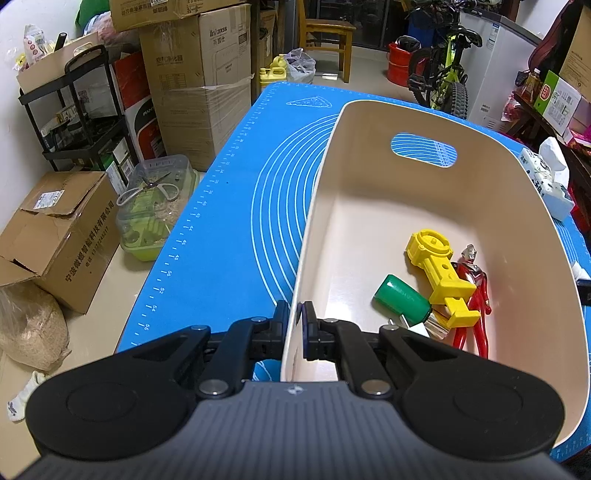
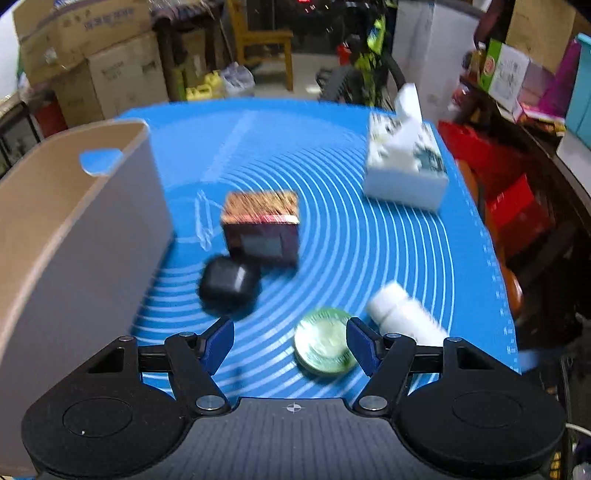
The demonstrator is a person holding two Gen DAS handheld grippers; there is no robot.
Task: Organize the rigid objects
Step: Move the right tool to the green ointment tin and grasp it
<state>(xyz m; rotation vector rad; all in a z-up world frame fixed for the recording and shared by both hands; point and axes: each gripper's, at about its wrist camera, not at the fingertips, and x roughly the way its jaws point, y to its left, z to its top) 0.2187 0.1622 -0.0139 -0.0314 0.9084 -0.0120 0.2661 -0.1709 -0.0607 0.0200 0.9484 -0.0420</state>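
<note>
My left gripper (image 1: 295, 325) is shut on the near left wall of a cream bin (image 1: 314, 206), one finger inside and one outside. In the bin lie a yellow toy (image 1: 439, 273), a green cylinder (image 1: 402, 299) and a red figure (image 1: 476, 291). My right gripper (image 2: 291, 345) is open and empty above the blue mat (image 2: 332, 177). A round green tin (image 2: 325, 341) lies by its right finger. A black case (image 2: 227, 286), a dark box (image 2: 262, 229) and a white bottle (image 2: 406, 314) lie on the mat. The bin's outer wall (image 2: 85, 251) stands at the left.
A white tissue pack (image 2: 406, 162) stands at the mat's far right. Cardboard boxes (image 1: 199, 81), a black rack (image 1: 74, 110) and a plastic container (image 1: 159, 206) stand on the floor to the left. A bicycle (image 1: 447, 70) and a wooden chair (image 1: 325, 33) are behind the table.
</note>
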